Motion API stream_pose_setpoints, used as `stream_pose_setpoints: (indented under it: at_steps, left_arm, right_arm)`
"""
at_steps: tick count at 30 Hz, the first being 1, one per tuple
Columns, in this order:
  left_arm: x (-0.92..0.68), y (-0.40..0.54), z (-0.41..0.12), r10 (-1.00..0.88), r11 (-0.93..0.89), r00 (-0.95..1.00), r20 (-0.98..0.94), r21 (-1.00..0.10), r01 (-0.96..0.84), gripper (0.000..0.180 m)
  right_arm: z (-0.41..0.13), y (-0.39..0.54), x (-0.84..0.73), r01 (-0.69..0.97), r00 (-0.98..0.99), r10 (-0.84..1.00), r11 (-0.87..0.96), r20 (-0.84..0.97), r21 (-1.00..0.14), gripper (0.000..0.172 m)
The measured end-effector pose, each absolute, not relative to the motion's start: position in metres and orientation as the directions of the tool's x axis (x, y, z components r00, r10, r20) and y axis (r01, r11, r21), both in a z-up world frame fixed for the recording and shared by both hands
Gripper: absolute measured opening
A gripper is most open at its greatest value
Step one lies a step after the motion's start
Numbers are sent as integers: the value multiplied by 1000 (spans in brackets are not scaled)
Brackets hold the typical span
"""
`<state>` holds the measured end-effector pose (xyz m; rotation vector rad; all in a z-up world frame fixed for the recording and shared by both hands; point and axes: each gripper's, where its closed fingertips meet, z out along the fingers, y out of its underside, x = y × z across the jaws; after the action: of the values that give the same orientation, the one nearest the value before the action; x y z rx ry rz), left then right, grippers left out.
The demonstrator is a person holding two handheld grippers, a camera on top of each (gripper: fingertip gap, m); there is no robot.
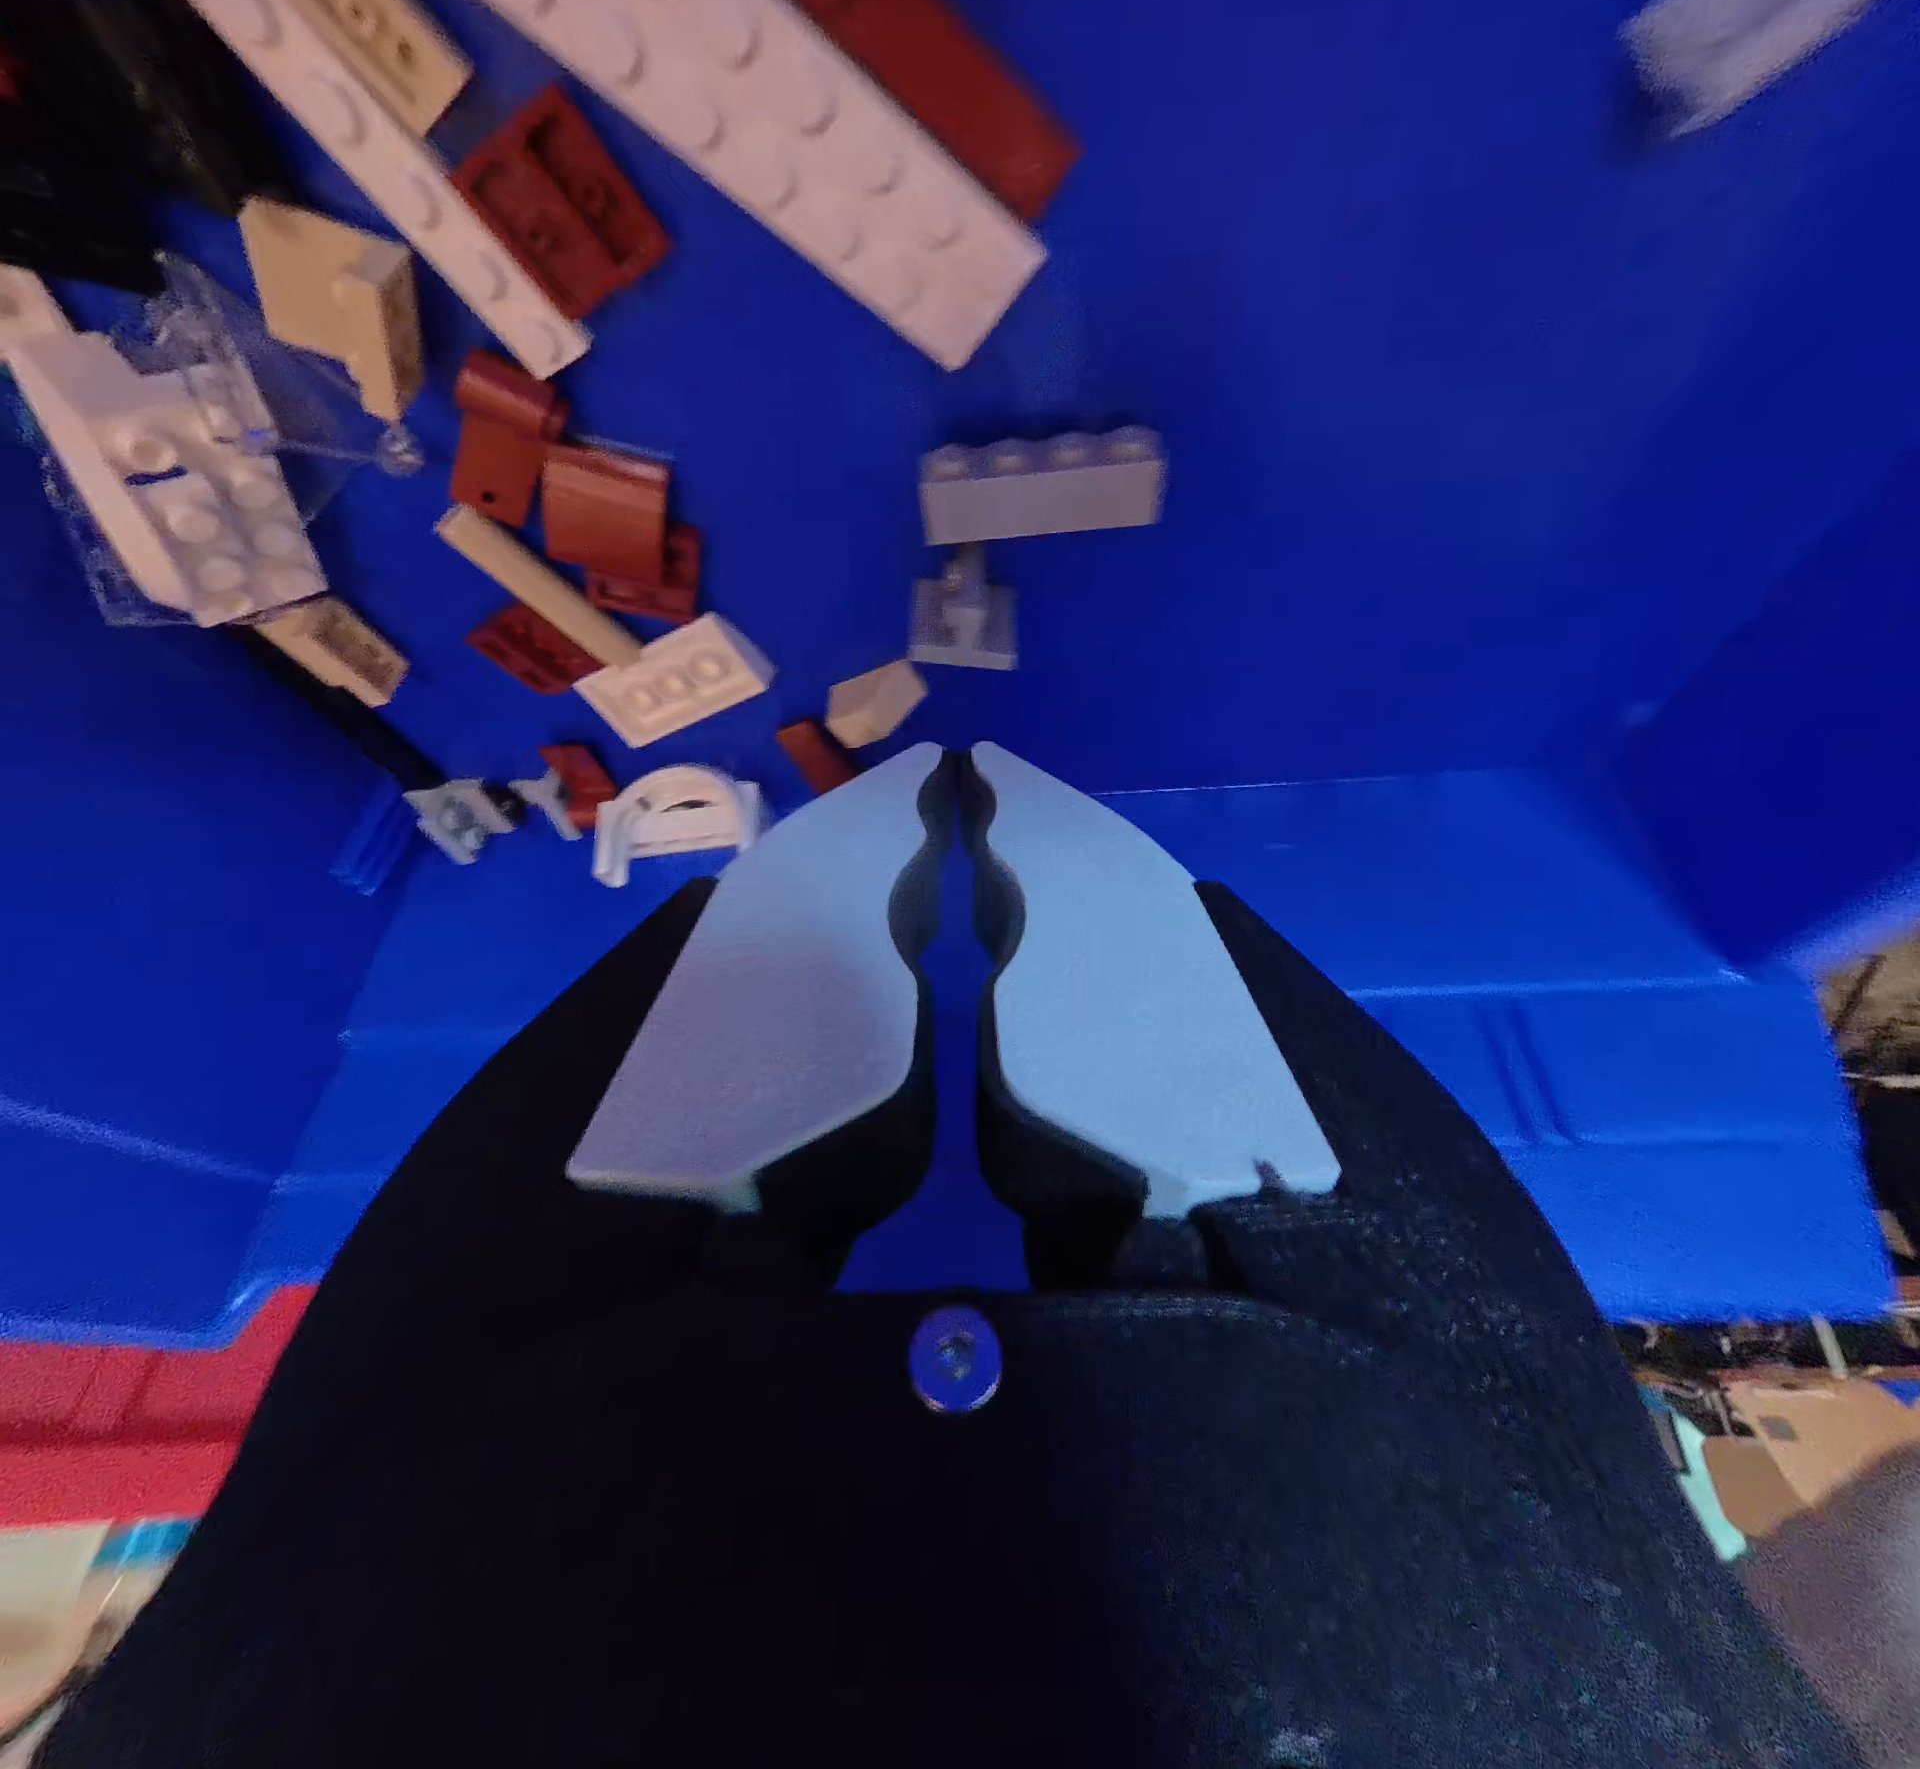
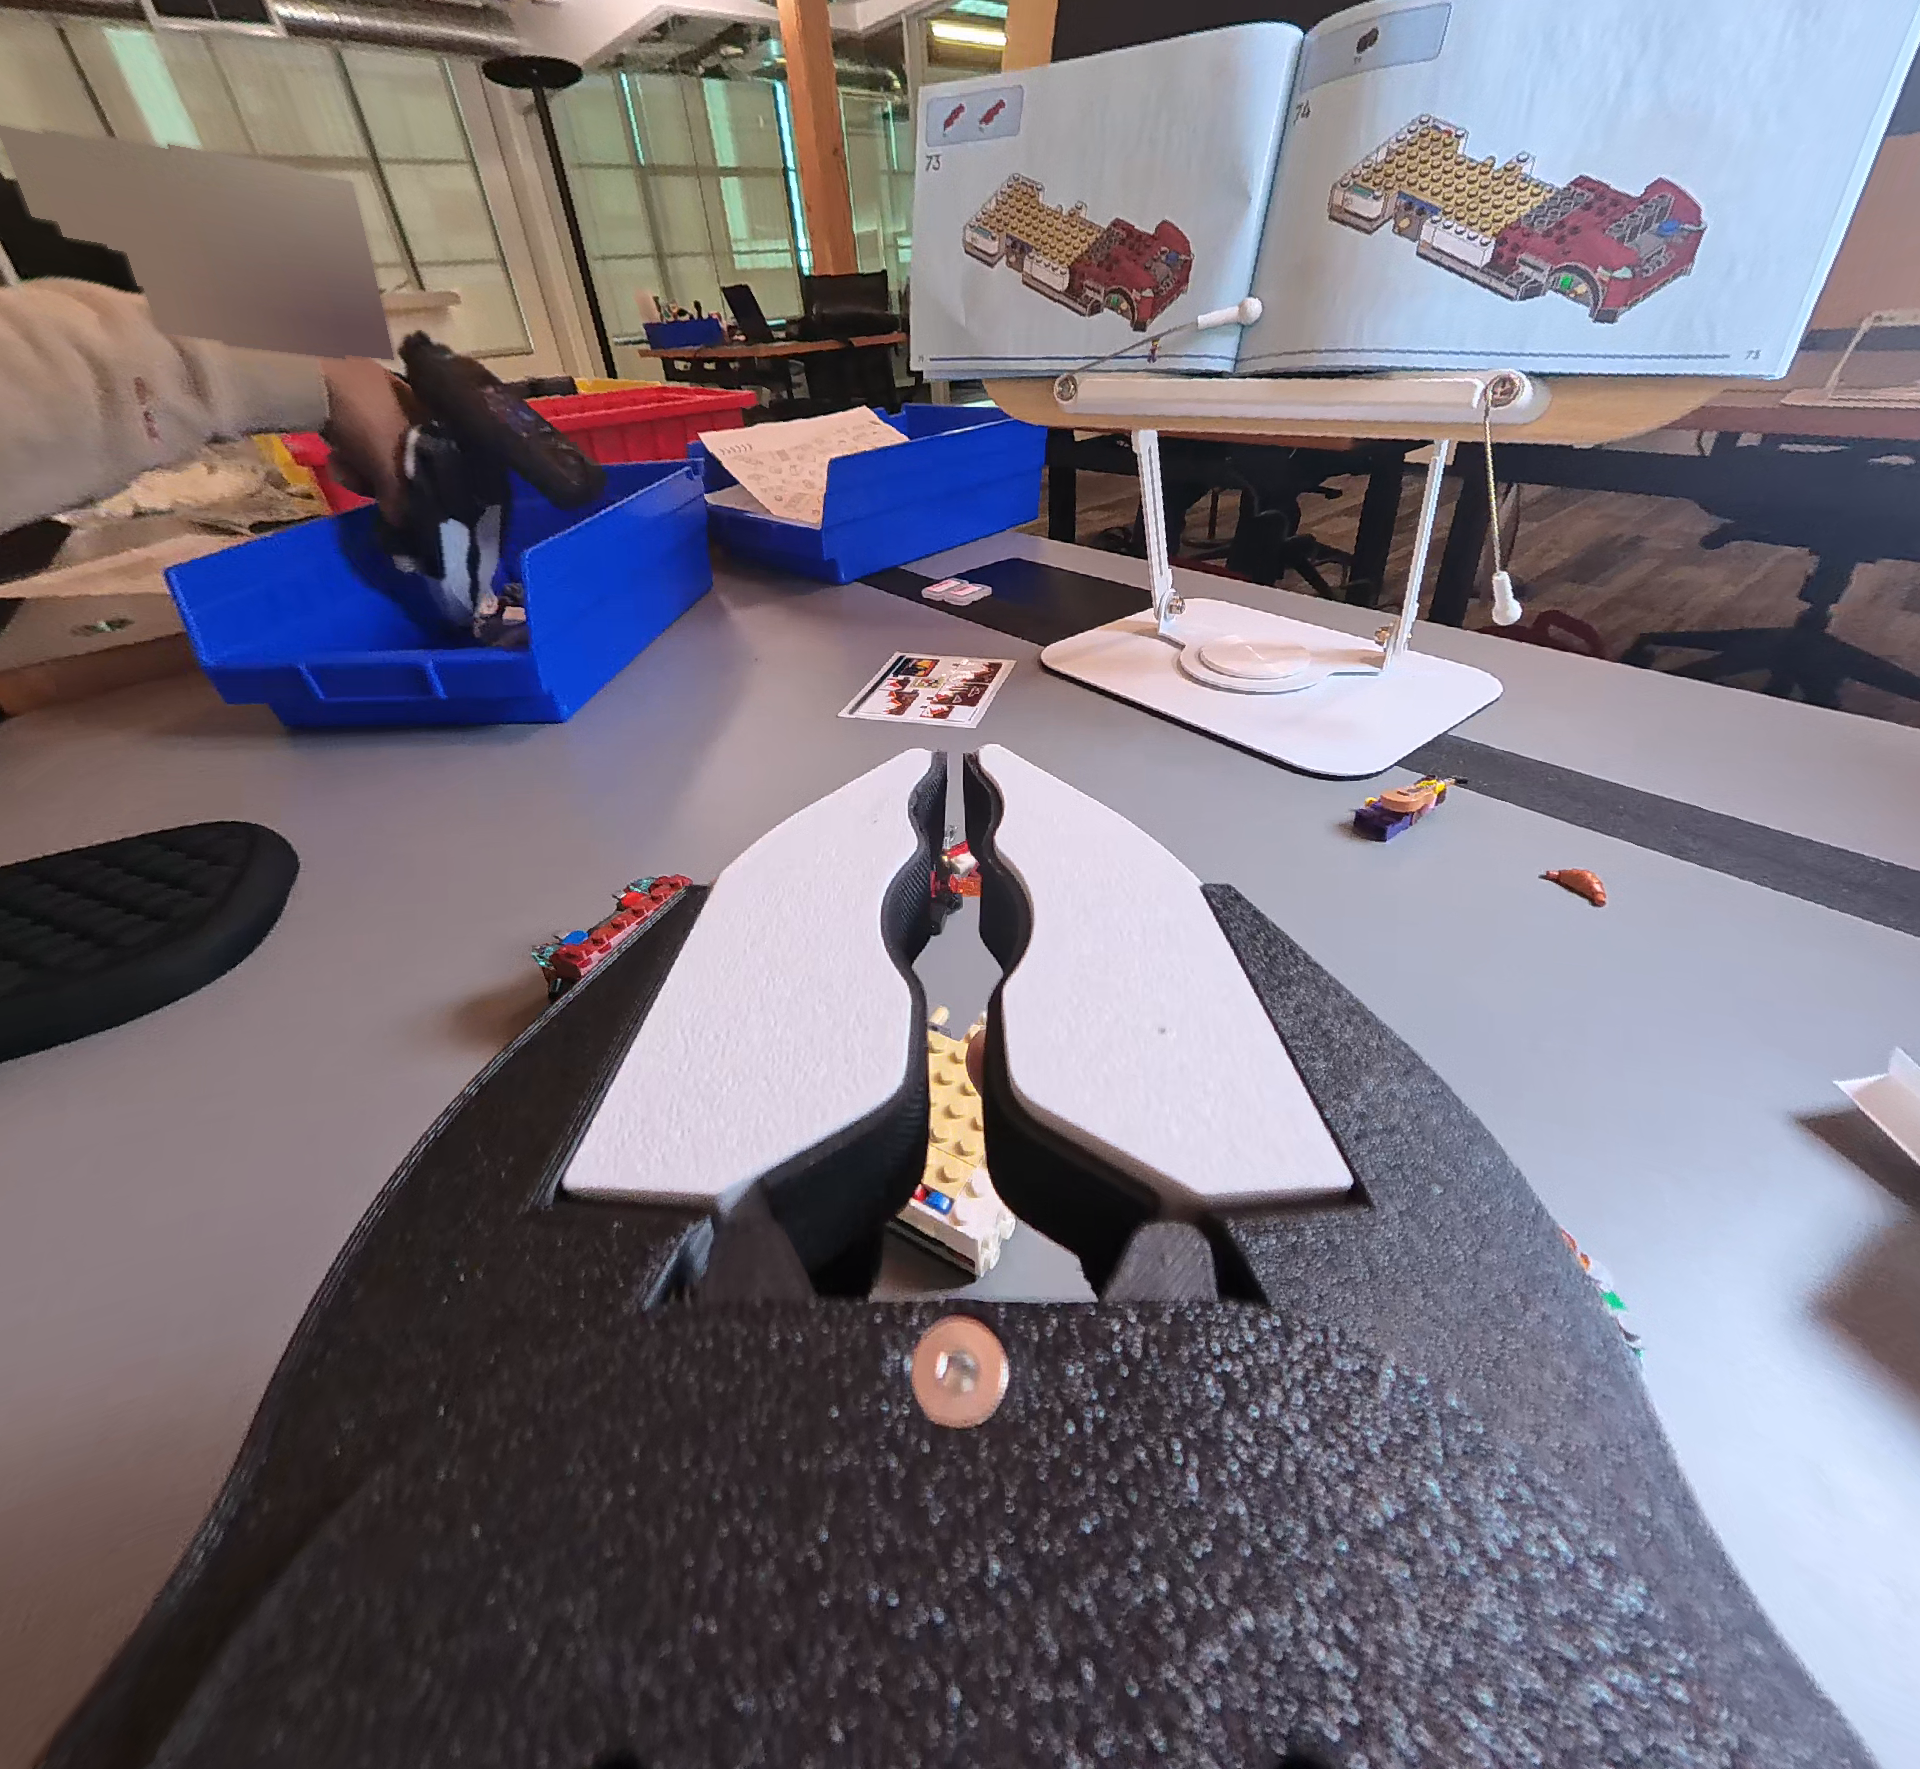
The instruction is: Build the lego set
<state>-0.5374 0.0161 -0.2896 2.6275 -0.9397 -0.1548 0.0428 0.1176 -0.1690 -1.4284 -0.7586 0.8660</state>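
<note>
The left claw (image 1: 957,755) is seen closed on nothing inside a blue bin (image 1: 1455,576), just beside a tan brick (image 1: 875,703). The right claw (image 2: 956,758) is held all but closed, empty, above a brick model (image 2: 951,1127) on the table (image 2: 623,784).

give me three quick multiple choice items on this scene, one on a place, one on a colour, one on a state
1. Where is the left gripper?
A. inside a blue bin
B. over the book stand
C. on the black mat

2. What colour is the bin behind the blue ones?
A. green
B. red
C. white

3. How is the booklet on the stand?
A. shut
B. rolled up
C. open

Answers:
1 A: the left gripper dips into the blue bin, with bricks on its floor.
2 B: the red bin shows behind the blue ones.
3 C: the booklet lies open at two pages on the stand.
</note>
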Motion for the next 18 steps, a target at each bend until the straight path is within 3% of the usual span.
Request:
stream_pose_setpoints:
  at_steps: [5,11,18]
  left_arm:
    - [-512,27,-273,-616,-772,785,64,148,-618,8]
    - [-564,15,-282,-621,-746,776,-115,392,-538,19]
    - [-572,14,-301,-658,-688,746,-102,484,-541,22]
  right_arm:
    - [-172,116,40,-46,484,872,-56,-72,-997,4]
    - [-175,113,36,-31,469,881,-61,-68,-998,3]
    - [-176,112,36,-25,468,881,-65,-69,-998,4]
